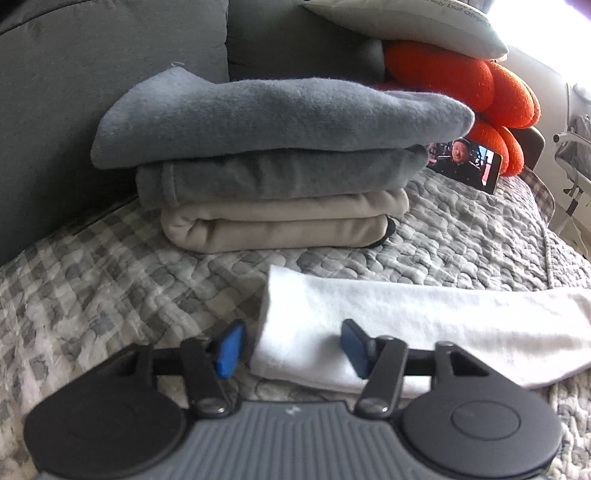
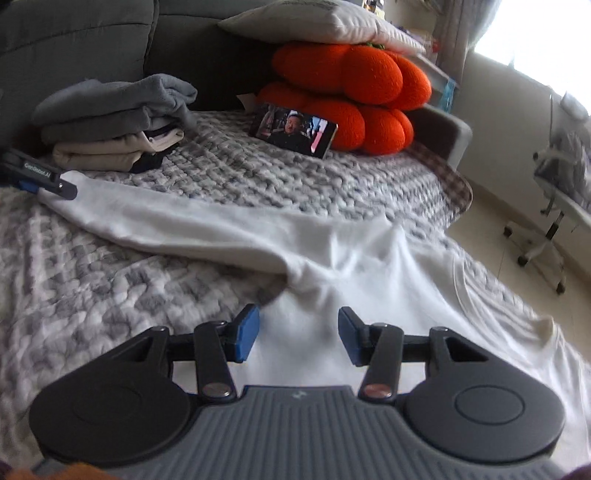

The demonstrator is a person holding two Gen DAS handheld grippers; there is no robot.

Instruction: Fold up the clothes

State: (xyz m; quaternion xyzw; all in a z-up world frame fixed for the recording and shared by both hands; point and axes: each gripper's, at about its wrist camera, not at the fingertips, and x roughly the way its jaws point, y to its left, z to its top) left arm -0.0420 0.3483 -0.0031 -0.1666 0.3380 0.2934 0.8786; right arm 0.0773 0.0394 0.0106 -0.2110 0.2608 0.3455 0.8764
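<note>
Here, a white garment [image 2: 332, 251] is spread on the quilted bed [image 2: 92, 288]. Left tongs [image 1: 291, 349] are half open around its sleeve end, right tongs [image 2: 298, 334] half open above its body; nothing is gripped. Both edges should be pinched squarely before the fold is made.

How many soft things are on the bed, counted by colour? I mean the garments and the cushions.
Grey folded garments: 2
Beige folded garment: 1
White garment spread out: 1
Orange cushion: 1
White pillow: 1
Total: 6
Something dark under the stack is too hidden to count.
</note>
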